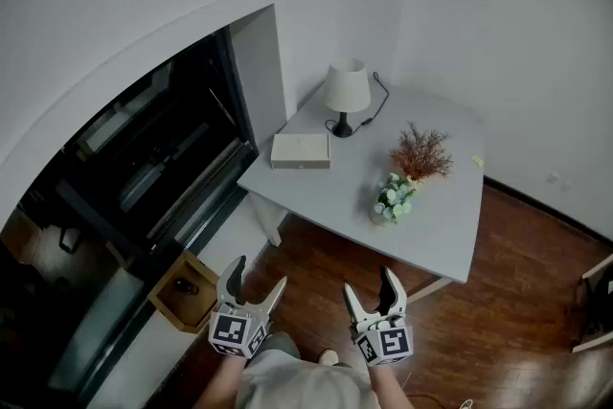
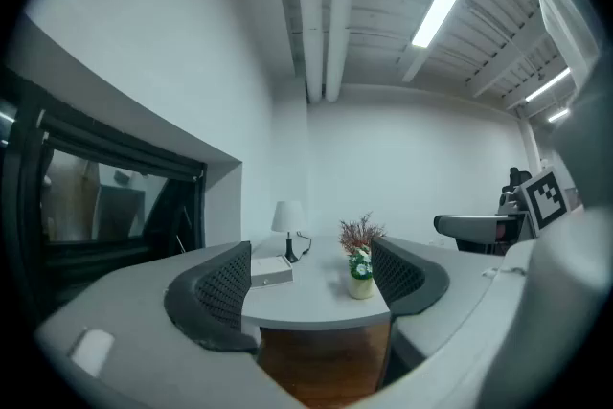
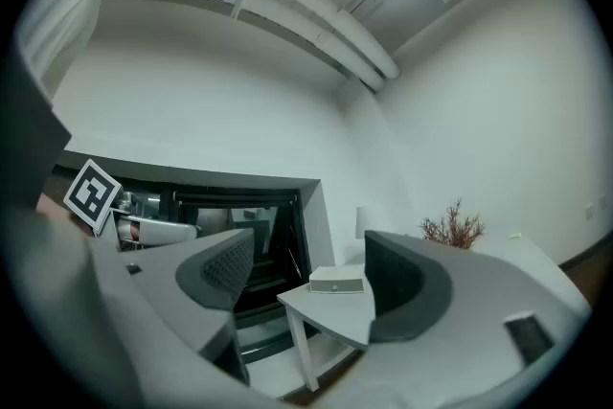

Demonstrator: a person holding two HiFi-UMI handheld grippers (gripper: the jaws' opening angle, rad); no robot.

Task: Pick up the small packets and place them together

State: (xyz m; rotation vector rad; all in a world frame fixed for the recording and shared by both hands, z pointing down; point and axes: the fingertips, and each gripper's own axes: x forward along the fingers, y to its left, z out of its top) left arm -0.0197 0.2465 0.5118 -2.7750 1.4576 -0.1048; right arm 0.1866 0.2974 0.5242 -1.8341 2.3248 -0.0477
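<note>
Standing short of the worktop [image 1: 335, 192], the person holds both tools out over the floor [image 1: 508, 302], and as I read it the task has not started. The left hand-held gripper [image 1: 259, 273] has its jaws apart with nothing between them; its own view looks through the gap at the worktop beyond. The right hand-held gripper [image 1: 369, 283] is the same, jaws apart and empty, aimed about level at the near left corner. On the worktop I can make out a lamp [image 1: 346, 89] at the far edge, a box [image 1: 301, 150] near the left edge, a dried sprig [image 1: 420, 151] and a flower pot [image 1: 394, 198] towards the right. The only thing that could be a packet [image 1: 477, 161] is a small pale scrap by the far right edge, just past the sprig, and it is too small to be sure of. No other packets show from here, and none are gathered. So all of it seems left to do: step in, find the packets, lift each one and set them side by side.
</note>
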